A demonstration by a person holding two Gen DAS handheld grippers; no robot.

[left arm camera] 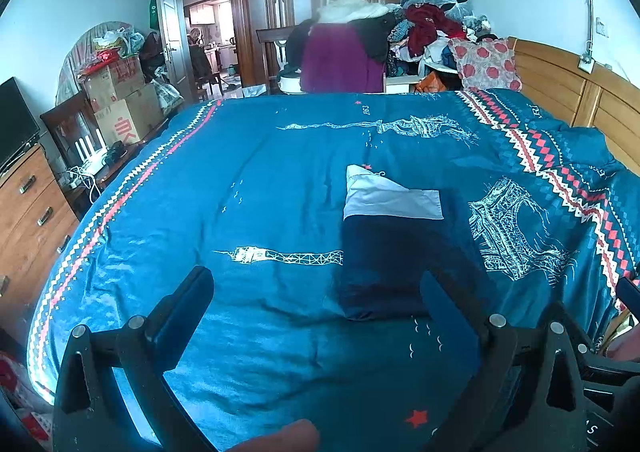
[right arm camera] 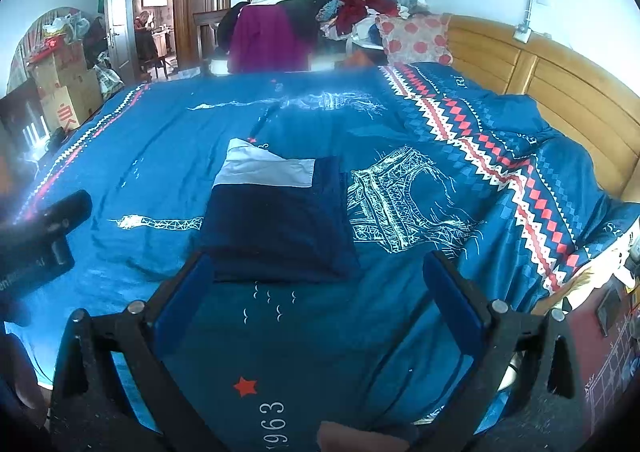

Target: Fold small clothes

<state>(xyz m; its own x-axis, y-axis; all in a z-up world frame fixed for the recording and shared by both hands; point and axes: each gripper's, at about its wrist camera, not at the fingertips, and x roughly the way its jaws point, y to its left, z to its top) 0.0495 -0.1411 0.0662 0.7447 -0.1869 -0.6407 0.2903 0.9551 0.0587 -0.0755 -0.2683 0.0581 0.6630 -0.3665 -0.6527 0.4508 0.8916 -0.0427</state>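
A small dark navy garment with a pale white-grey band at its far end lies folded flat on the blue bedspread. In the right wrist view the same garment lies just beyond the fingertips. My left gripper is open over the bedspread, the garment's near edge by its right finger. My right gripper is open too, nothing between its fingers, with the garment's near edge at its left finger. The left gripper's body shows at the left edge of the right wrist view.
A wooden headboard runs along the bed's right side. A pile of clothes and a patterned cushion sit beyond the far edge. Cardboard boxes and a dresser stand left.
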